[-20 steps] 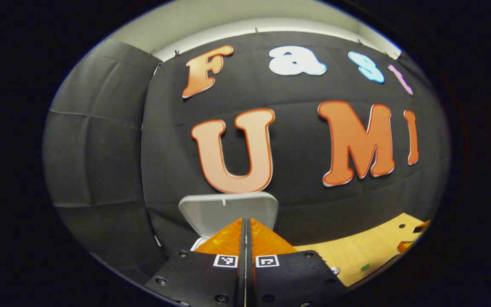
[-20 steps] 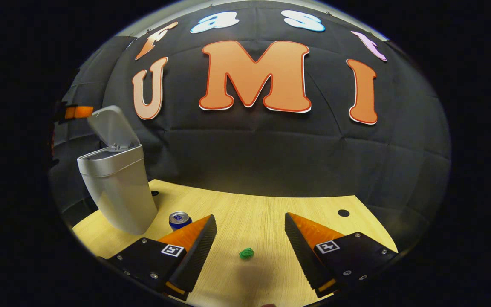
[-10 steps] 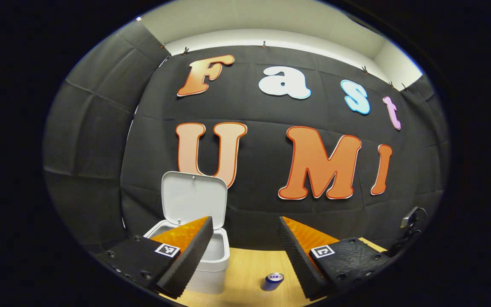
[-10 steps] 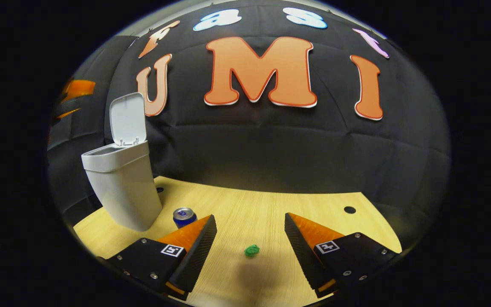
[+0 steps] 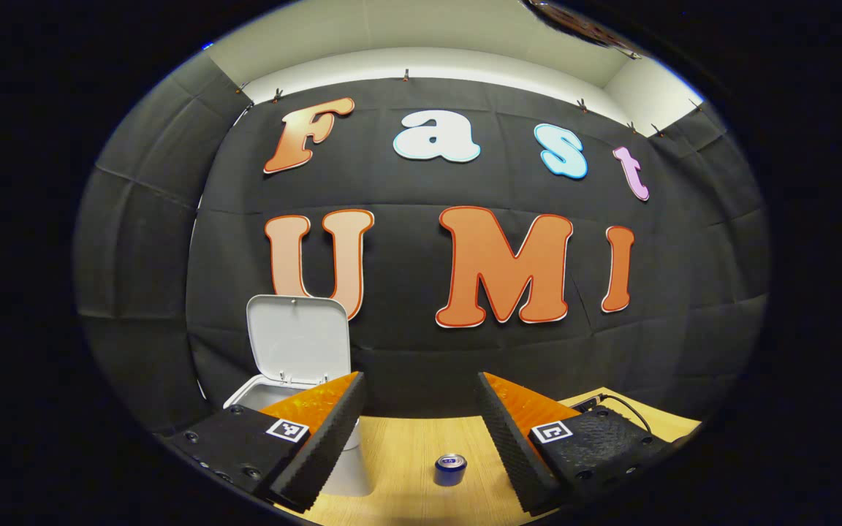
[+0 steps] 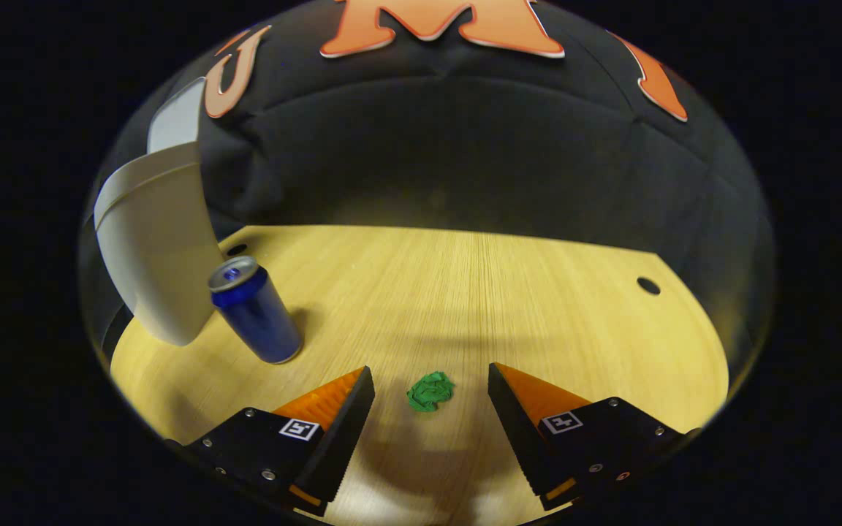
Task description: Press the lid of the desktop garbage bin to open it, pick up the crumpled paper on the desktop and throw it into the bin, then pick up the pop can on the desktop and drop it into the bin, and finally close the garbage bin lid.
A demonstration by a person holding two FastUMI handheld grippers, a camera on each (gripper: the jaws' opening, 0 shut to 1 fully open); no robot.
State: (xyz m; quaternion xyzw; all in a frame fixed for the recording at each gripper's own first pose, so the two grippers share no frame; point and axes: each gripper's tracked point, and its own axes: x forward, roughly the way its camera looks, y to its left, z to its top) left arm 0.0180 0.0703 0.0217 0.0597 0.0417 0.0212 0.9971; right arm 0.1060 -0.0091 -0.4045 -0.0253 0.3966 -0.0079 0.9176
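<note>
Left gripper (image 5: 419, 398): jaws spread wide, nothing between them; held above the desk, facing the back wall.
Right gripper (image 6: 430, 391): jaws spread wide, low over the desk, one finger to each side of the paper; not touching it.
Paper (image 6: 430, 391): small green crumpled wad, lying on the desk betw. the right gripper's fingertips, gap on both sides.
Can (image 6: 255, 310): blue w/ silver top, upright on the desk, just beside the bin's base in the right gripper view; left of the paper, apart from it. In the left gripper view the can (image 5: 450, 469) stands betw. the two fingers but farther off, right of the bin.
Bin (image 6: 155, 248): pale grey, tapered body, at the desk's left rear near the wall. In the left gripper view its body (image 5: 351, 467) is partly behind the left finger.
Lid (image 5: 298, 341): raised, standing nearly upright at the bin's rear edge, inner face toward the camera; bin mouth open.
Desk (image 6: 509, 292): light wood grain; round cable hole (image 6: 648, 286) at the right rear.
Cable (image 5: 622, 405): black, on the desk at far right in the left gripper view.
</note>
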